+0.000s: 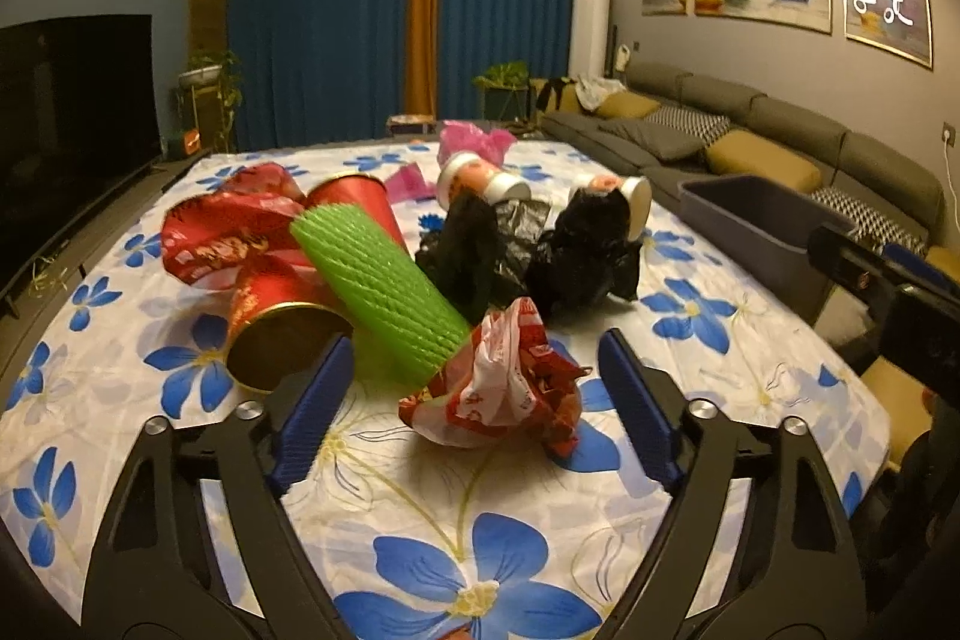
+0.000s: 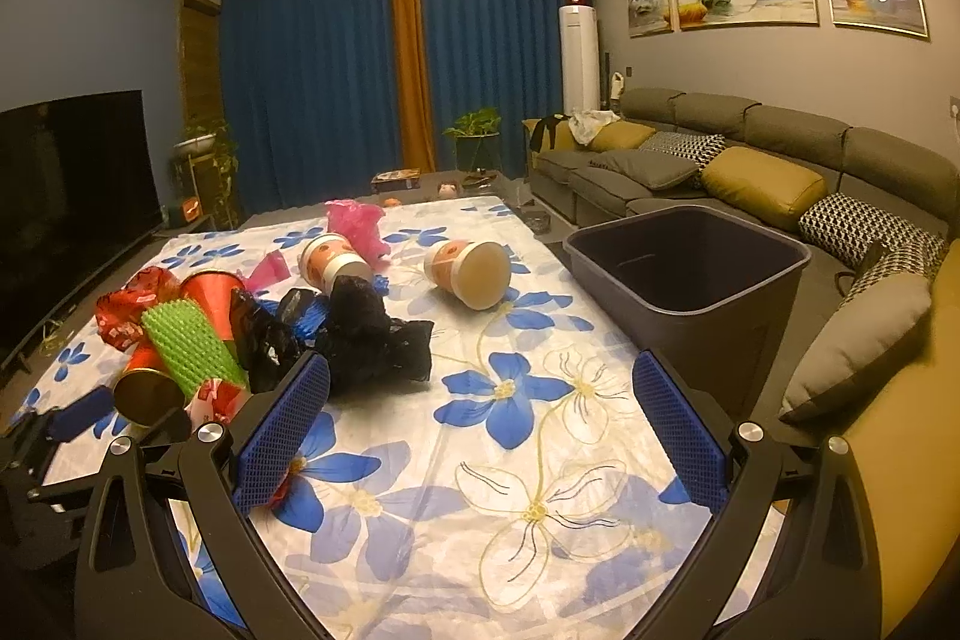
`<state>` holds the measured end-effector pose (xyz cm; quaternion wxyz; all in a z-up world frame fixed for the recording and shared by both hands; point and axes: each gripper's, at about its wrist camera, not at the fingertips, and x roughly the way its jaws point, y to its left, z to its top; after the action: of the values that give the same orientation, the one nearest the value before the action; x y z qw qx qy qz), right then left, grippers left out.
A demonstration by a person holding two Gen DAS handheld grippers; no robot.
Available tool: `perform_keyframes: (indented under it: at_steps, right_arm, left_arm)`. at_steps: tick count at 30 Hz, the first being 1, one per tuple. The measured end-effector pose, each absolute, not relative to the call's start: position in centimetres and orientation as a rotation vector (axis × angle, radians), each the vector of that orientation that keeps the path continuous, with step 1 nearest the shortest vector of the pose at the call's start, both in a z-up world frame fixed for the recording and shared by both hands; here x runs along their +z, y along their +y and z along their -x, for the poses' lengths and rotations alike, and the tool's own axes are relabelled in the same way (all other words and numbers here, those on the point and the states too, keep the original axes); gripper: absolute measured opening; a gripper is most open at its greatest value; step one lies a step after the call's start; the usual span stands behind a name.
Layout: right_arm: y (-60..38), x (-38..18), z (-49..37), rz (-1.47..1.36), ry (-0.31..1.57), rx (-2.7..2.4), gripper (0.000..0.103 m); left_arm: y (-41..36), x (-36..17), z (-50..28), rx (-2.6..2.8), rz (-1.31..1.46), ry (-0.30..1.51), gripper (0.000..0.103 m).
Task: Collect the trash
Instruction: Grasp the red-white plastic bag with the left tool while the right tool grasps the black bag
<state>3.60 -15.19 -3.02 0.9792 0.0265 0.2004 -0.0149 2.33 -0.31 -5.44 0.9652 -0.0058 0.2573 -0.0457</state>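
Note:
A crumpled red-and-white wrapper (image 1: pixel 498 382) lies on the flowered tablecloth (image 1: pixel 480 550). My left gripper (image 1: pixel 474 346) is open around it, and neither blue pad touches it. Just behind lie a green foam net sleeve (image 1: pixel 378 280), a tipped red cup (image 1: pixel 282 328), a second red cup (image 1: pixel 360 202) and red foil (image 1: pixel 228 238). Two black bags (image 1: pixel 480 250) (image 1: pixel 588 256), two paper cups (image 1: pixel 480 181) (image 1: pixel 630 202) and a pink bag (image 1: pixel 474 142) lie farther back. My right gripper (image 2: pixel 480 364) is open and holds nothing, over bare cloth near a black bag (image 2: pixel 366 334).
A dark grey bin (image 2: pixel 690 268) stands off the table's right edge, in front of the grey sofa (image 2: pixel 780 148). A television (image 2: pixel 72 196) stands to the left. Blue curtains and plants are at the back.

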Motion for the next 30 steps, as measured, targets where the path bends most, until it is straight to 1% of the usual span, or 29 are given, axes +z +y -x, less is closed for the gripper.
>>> perform_keyframes:
  at_steps: [2,6,7,9,10,12,14,15,17,18,20,22,24,26,30]
  right_arm:
    - [-15.0,-3.1,-3.9,-0.052,0.403,-0.021,0.098]
    - [-14.4,-3.2,-5.0,-0.042,0.404,0.009,0.098]
    - [-14.2,-3.3,-5.3,-0.04,0.402,0.019,0.098]
    - [-13.7,-3.3,-5.7,-0.033,0.396,0.029,0.097]
    - [-13.5,-3.4,-6.0,-0.03,0.395,0.037,0.096]
    - [-13.1,-3.5,-6.6,-0.032,0.398,0.057,0.095]
    - [-12.8,-3.5,-7.2,-0.033,0.402,0.071,0.092]
    - [-12.6,-3.6,-7.6,-0.03,0.406,0.077,0.091]
    - [-12.1,-3.6,-8.2,-0.021,0.411,0.085,0.089]
    - [-11.9,-3.6,-8.6,-0.015,0.415,0.091,0.082]
    - [-11.5,-3.7,-9.3,0.002,0.428,0.104,0.074]
    - [-10.9,-3.9,-10.1,0.015,0.434,0.116,0.07]
    - [-10.5,-4.2,-11.2,0.021,0.449,0.127,0.063]
    - [-10.3,-4.3,-12.1,0.013,0.457,0.133,0.061]
    - [-9.9,-4.6,-13.9,0.01,0.474,0.134,0.061]
  left_arm:
    - [-0.5,-6.2,-3.2,-0.093,0.003,0.553,0.074]
    - [-0.5,-7.5,-4.5,-0.103,-0.002,0.62,0.054]
    - [-0.4,-7.8,-4.7,-0.107,0.001,0.632,0.052]
    - [-0.2,-8.1,-4.9,-0.122,0.018,0.647,0.044]
    - [-0.1,-8.1,-4.9,-0.128,0.025,0.649,0.042]
    - [-0.1,-8.2,-4.9,-0.146,0.028,0.652,0.029]
    - [0.0,-8.4,-4.8,-0.159,0.028,0.655,0.026]
    - [0.1,-8.4,-4.8,-0.165,0.032,0.653,0.022]
    - [0.3,-8.4,-4.7,-0.172,0.038,0.651,0.017]
    - [0.4,-8.3,-4.6,-0.176,0.043,0.648,0.016]
    - [0.8,-7.9,-4.3,-0.198,0.066,0.638,0.014]
    - [0.8,-7.2,-3.7,-0.211,0.069,0.616,0.014]
    - [1.2,-6.3,-3.1,-0.225,0.077,0.588,0.014]
    - [1.8,-5.4,-2.6,-0.219,0.088,0.556,0.014]
    - [3.5,-3.8,-2.5,-0.157,0.106,0.503,0.014]
